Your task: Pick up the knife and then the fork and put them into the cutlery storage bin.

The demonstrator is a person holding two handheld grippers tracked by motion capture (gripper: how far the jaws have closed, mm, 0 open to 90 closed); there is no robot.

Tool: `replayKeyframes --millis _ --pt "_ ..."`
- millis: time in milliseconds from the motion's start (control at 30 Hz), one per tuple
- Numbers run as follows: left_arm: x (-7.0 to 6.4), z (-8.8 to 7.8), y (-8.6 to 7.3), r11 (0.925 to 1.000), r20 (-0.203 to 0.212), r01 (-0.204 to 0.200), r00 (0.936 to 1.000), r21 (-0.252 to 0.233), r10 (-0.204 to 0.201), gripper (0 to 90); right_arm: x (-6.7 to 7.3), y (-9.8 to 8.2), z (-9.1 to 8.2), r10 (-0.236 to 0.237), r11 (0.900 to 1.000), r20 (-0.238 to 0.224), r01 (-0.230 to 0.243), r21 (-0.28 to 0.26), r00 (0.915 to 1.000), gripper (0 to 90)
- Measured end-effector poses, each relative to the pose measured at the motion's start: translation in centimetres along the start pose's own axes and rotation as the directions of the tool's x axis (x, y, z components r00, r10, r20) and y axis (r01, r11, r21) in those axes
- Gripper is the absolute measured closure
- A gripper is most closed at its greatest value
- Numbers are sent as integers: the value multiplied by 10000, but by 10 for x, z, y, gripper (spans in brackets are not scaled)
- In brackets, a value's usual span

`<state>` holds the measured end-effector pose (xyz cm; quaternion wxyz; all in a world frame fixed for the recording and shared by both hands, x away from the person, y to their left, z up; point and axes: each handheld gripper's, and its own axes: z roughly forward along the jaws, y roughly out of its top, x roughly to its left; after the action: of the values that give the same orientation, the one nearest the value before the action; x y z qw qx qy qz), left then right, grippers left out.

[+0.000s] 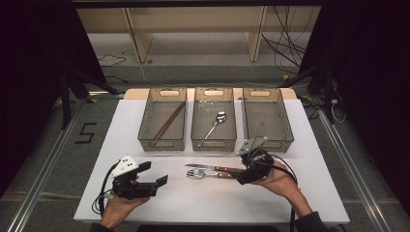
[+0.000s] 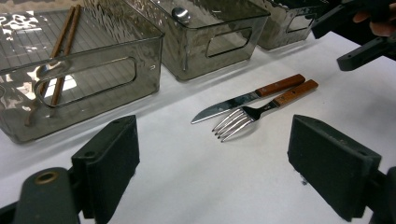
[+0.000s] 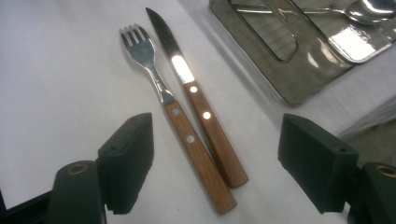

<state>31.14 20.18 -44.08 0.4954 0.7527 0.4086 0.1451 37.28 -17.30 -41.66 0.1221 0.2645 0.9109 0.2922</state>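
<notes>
Chopsticks (image 1: 169,120) and spoon (image 1: 216,123) are binned, but fork (image 3: 175,112) and knife (image 3: 198,100) lie untouched between your right claw's (image 3: 215,158) spread jaws, left claw (image 2: 224,163) gaping idle, third bin (image 1: 267,118) waiting.

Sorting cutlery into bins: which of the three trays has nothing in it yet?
The right tray. The left tray holds chopsticks, the middle tray a spoon.
</notes>
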Motion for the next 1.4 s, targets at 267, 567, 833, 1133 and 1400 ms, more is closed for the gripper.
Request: replayKeyframes --millis 267,567,833,1133,1400 --pt "0 -2 0 9997 17 49 10000 -230 -49 162 -8 13 17 -394 9979 -509 420 500 9979 303" --pt "0 -3 -1 9994 100 20 9999 -351 -16 161 -13 26 37 -927 9862 -1033 1056 1279 9903 362" --pt "-1 -2 0 9995 127 -39 9999 -299 43 161 -17 31 54 -1205 9724 -1218 1419 1850 9852 415" --pt "-1 -2 0 9995 98 -69 9999 -296 72 161 -18 35 69 -1266 9550 -1466 1605 2494 9811 495" --pt "-1 -3 0 9996 105 -111 9999 -269 114 162 -17 37 74 -1541 9466 -1504 1895 2607 9765 547"
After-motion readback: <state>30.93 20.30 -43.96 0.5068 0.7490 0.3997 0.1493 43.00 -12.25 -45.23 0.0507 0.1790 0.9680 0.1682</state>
